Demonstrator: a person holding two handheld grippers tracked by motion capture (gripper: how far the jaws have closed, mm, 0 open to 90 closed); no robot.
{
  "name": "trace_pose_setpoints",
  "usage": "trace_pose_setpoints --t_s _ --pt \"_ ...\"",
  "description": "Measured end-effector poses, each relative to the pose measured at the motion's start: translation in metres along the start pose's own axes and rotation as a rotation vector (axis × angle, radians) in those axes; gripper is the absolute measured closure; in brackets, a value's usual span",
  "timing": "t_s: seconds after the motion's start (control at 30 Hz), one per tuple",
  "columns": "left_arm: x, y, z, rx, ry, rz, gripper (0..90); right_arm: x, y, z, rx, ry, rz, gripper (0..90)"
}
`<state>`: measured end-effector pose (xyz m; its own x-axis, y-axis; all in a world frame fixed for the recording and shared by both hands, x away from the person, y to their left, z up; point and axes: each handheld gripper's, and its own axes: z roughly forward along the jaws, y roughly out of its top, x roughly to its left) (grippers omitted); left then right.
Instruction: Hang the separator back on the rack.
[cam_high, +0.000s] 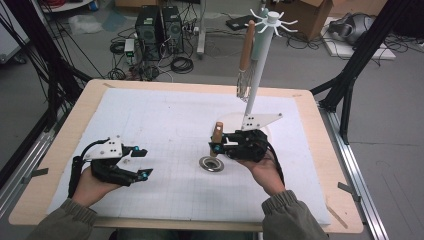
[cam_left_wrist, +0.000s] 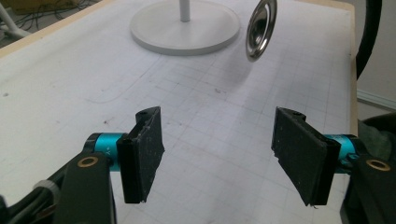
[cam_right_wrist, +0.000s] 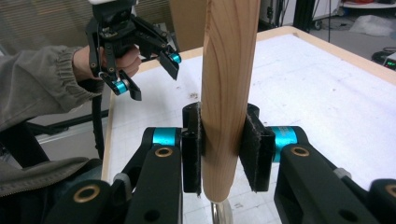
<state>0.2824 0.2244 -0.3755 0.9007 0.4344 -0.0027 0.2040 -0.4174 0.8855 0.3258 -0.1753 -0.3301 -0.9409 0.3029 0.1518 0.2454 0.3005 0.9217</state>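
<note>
wooden handle (cam_right_wrist: 229, 93) clamped in right gripper (cam_right_wrist: 228, 154), left gripper (cam_left_wrist: 219, 154) open

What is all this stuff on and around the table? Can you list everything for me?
Wooden-handled strainer: one, light wood handle with a round steel bowl, upright near the table's middle, in the right claw.
Whisk: one, wooden handle and wire loops, hanging from the rack.
Utensil rack: one, white pole with hooks on a round base, far side of the mat.
Mat: one, white with a grid, covering the table.
Table: one, pale wood.
Computer towers: two, black, on the floor beyond.
Left claw: one, black and teal, open, nothing between its jaws.
Right claw: one, black and teal, shut on the handle.
</note>
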Motion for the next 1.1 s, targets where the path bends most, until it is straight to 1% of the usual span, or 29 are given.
trace_pose_setpoints --t_s 0.07,0.17,0.3,0.37,0.43,0.5,0.6,0.67,0.7,0.77,0.8,0.83,0.87,0.93,1.0,1.03,1.1 --pt "0.001 -0.002 -0.002 -0.003 0.01 -0.004 33.5 -0.001 0.001 -0.002 0.0 0.003 0.005 72.3" --pt "0.005 -0.005 -0.007 -0.006 0.027 -0.015 32.3 -0.003 0.002 -0.006 0.014 -0.013 0.003 72.3" --pt "0.006 -0.01 -0.009 0.001 0.045 -0.026 31.2 -0.005 0.003 -0.014 0.014 -0.028 0.002 72.3" --pt "0.006 -0.014 -0.008 0.005 0.068 -0.029 31.1 -0.005 0.005 -0.019 0.012 -0.04 -0.003 72.3" --pt "0.008 -0.017 -0.007 0.009 0.071 -0.043 30.7 -0.006 0.007 -0.023 0.009 -0.044 -0.004 72.3" --pt "0.01 -0.018 -0.008 0.002 0.081 -0.055 30.3 -0.007 0.01 -0.028 0.01 -0.046 -0.006 72.3" --pt "0.011 -0.018 -0.009 -0.002 0.084 -0.052 30.0 -0.009 0.014 -0.032 0.008 -0.052 -0.007 72.3" --pt "0.011 -0.018 -0.009 -0.009 0.085 -0.059 29.5 -0.011 0.016 -0.034 0.015 -0.058 -0.012 72.3" --pt "0.012 -0.018 -0.009 -0.003 0.085 -0.055 29.6 -0.011 0.017 -0.035 0.015 -0.06 -0.015 72.3" --pt "0.012 -0.019 -0.008 -0.005 0.089 -0.066 28.8 -0.012 0.02 -0.038 0.007 -0.056 -0.015 72.3" --pt "0.013 -0.019 -0.007 -0.003 0.088 -0.062 28.3 -0.013 0.021 -0.039 0.005 -0.055 -0.019 72.3" --pt "0.013 -0.02 -0.008 0.002 0.09 -0.061 27.9 -0.013 0.021 -0.04 0.005 -0.059 -0.016 72.3" --pt "0.013 -0.02 -0.007 -0.003 0.092 -0.069 27.6 -0.014 0.022 -0.041 0.006 -0.061 -0.015 72.3" --pt "0.014 -0.02 -0.008 0.004 0.095 -0.065 26.9 -0.016 0.023 -0.044 0.006 -0.064 -0.017 72.3" --pt "0.014 -0.021 -0.009 0.0 0.102 -0.073 25.9 -0.017 0.025 -0.046 0.01 -0.066 -0.016 72.3" --pt "0.014 -0.022 -0.011 0.005 0.106 -0.068 25.2 -0.017 0.026 -0.048 0.01 -0.067 -0.018 72.3" --pt "0.015 -0.023 -0.012 -0.004 0.114 -0.079 24.8 -0.018 0.028 -0.051 0.011 -0.07 -0.022 72.3"
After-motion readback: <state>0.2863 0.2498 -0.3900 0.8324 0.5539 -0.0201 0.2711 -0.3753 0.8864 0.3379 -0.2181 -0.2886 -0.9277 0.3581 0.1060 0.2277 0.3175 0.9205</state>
